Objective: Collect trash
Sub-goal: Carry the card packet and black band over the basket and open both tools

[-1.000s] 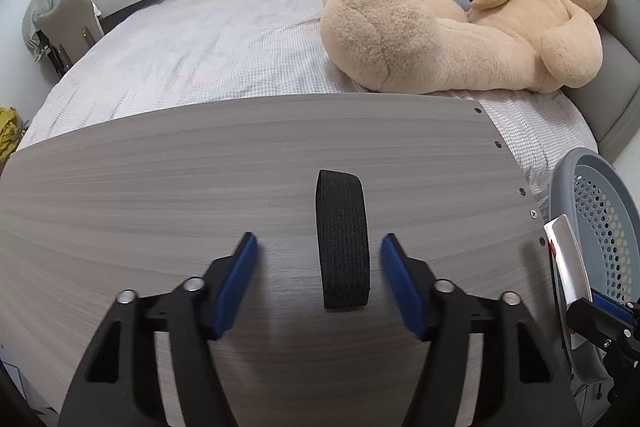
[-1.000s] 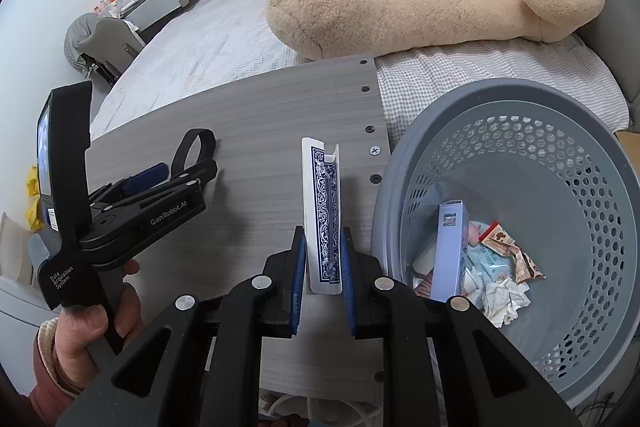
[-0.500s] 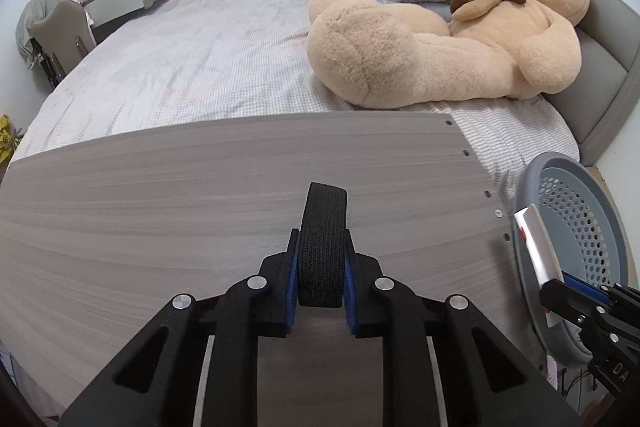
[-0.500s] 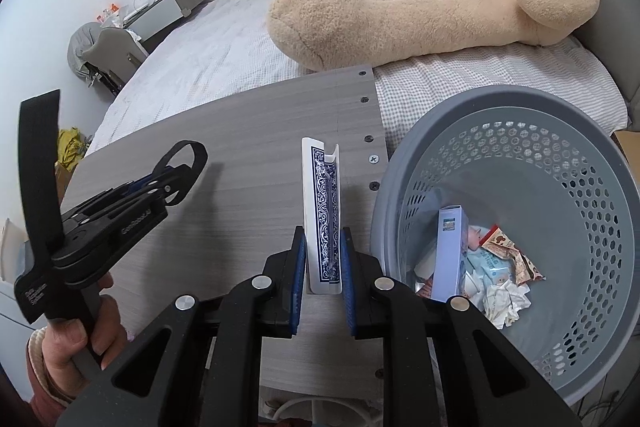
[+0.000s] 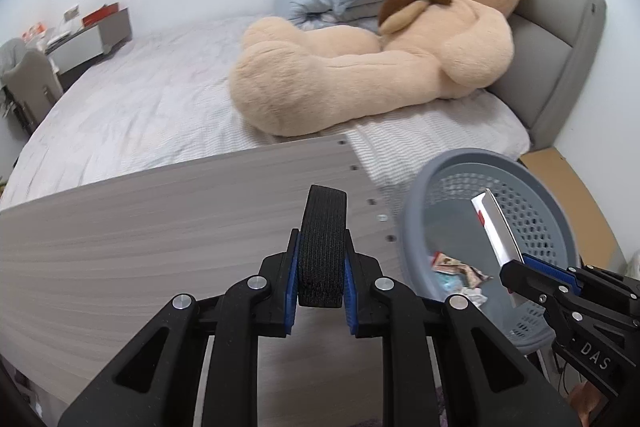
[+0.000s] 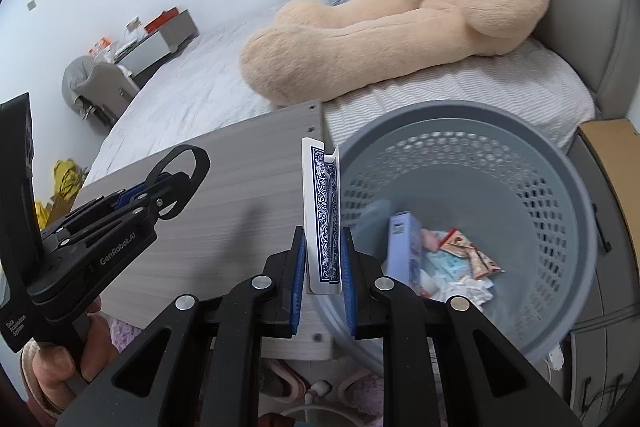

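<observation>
My left gripper [image 5: 321, 281] is shut on a black elastic band [image 5: 322, 247], lifted above the grey wooden table [image 5: 140, 227]. In the right wrist view the same left gripper [image 6: 160, 195] shows at the left with the black band [image 6: 188, 163] looping out of its jaws. My right gripper [image 6: 322, 267] is shut on a playing card box with a blue patterned back [image 6: 323, 211], held upright over the near rim of the grey perforated basket [image 6: 560, 195]. From the left wrist view the card box [image 5: 496, 231] hangs over the basket [image 5: 552, 211].
The basket holds a pale blue carton [image 6: 404, 247], wrappers [image 6: 468, 251] and crumpled paper [image 6: 468, 289]. Behind the table is a bed [image 5: 140, 99] with a large tan teddy bear [image 5: 380, 59]. A person's hand [image 6: 60, 355] grips the left tool. A cardboard box [image 6: 616, 147] stands right of the basket.
The left gripper closed on the black band and lifted it off the table, moving right toward the basket. The right gripper carried the card box from over the table edge to over the basket.
</observation>
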Demonstrator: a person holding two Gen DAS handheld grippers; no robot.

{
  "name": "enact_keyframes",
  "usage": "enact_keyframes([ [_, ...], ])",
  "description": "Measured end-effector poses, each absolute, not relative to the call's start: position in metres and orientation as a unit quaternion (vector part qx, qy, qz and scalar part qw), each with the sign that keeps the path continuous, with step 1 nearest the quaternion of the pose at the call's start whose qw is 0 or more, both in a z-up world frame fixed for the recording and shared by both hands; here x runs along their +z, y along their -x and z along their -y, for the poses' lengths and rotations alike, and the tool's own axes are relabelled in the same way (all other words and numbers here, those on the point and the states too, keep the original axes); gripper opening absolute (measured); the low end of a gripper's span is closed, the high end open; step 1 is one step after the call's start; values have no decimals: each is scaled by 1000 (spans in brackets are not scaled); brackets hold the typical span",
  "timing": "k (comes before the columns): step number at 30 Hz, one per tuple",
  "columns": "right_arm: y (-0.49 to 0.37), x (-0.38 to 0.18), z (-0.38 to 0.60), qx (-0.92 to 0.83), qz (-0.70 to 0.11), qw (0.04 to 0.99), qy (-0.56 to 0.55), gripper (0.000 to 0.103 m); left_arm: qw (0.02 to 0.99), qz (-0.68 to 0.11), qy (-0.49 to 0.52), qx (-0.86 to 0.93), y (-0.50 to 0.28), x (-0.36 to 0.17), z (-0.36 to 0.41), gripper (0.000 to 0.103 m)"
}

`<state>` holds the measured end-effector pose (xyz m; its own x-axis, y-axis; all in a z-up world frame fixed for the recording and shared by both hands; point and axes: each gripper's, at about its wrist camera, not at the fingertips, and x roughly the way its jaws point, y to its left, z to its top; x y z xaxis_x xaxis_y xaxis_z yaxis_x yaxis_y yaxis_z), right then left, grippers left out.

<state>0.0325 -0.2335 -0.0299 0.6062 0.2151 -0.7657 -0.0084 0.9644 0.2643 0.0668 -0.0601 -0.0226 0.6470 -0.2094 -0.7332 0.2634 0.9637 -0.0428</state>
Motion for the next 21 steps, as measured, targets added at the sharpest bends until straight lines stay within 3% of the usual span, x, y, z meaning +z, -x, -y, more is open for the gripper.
enact_keyframes([
  [21,-9,-60,360,-38,-433,883,-178,17,874,-415,-100,-231,-61,-41,202,19],
])
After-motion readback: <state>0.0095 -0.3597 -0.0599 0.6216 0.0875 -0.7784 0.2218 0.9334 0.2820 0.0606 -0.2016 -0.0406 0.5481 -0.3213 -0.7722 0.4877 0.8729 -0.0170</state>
